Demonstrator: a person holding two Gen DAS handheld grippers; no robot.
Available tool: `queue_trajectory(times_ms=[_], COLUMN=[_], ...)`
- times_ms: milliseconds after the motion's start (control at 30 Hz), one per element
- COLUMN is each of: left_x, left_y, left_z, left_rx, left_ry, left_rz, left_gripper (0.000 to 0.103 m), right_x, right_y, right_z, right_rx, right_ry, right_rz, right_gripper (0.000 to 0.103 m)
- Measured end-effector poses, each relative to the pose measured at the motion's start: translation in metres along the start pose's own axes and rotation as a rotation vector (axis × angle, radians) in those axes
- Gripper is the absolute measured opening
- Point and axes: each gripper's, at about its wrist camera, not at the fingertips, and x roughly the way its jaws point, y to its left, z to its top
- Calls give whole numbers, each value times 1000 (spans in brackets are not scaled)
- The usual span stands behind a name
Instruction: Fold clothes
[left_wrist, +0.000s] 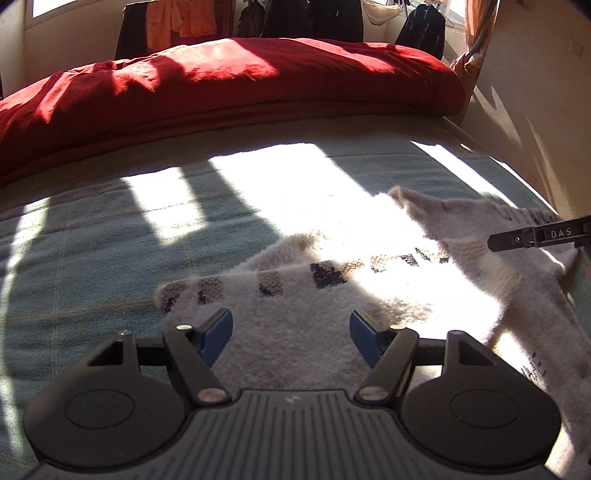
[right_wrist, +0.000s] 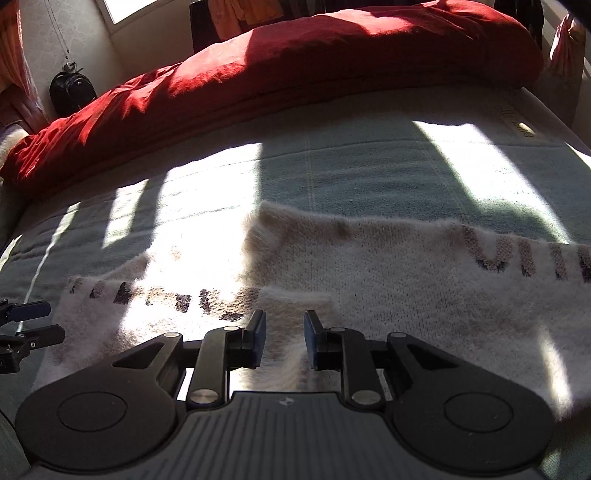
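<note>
A fuzzy cream knitted sweater (left_wrist: 369, 291) with a dark patterned band lies spread on the bed. Its banded sleeve end (left_wrist: 192, 291) lies just ahead of my left gripper (left_wrist: 291, 326), which hovers open over the knit with nothing between its blue pads. In the right wrist view the sweater (right_wrist: 406, 288) fills the middle. My right gripper (right_wrist: 284, 328) stands over it with a narrow gap between its fingers; the knit shows below, not pinched. The right gripper's finger (left_wrist: 535, 236) reaches in over a raised fold at the right. The left gripper (right_wrist: 29, 321) shows at the left edge.
The bed has a pale blue-green cover (left_wrist: 92, 240) crossed by bright sun patches. A thick red duvet (left_wrist: 221, 81) is bunched along the far side. Clothes hang on a rack (left_wrist: 177, 22) behind it. A wall (left_wrist: 535, 92) runs close on the right.
</note>
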Motion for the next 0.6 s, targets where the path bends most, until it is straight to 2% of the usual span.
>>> queue_trajectory(times_ms=[133, 200, 300, 433, 533, 600], left_x=[28, 33, 31, 12, -15, -25], left_y=[17, 18, 14, 5, -9, -19], left_z=[-9, -12, -11, -7, -12, -21], left_rx=[-63, -59, -46, -36, 2, 27], left_ry=[45, 59, 65, 71, 57, 64], left_rz=[11, 17, 26, 47, 48, 42], left_gripper=[69, 71, 71, 69, 69, 69], right_x=[25, 34, 33, 33, 26, 25], right_y=[22, 18, 11, 20, 31, 40], right_z=[-10, -20, -24, -14, -5, -1], right_rx=[-108, -93, -52, -43, -62, -68], right_ry=[51, 78, 61, 87, 41, 23], right_rz=[-2, -24, -7, -30, -17, 15], right_gripper=[26, 26, 26, 27, 29, 34])
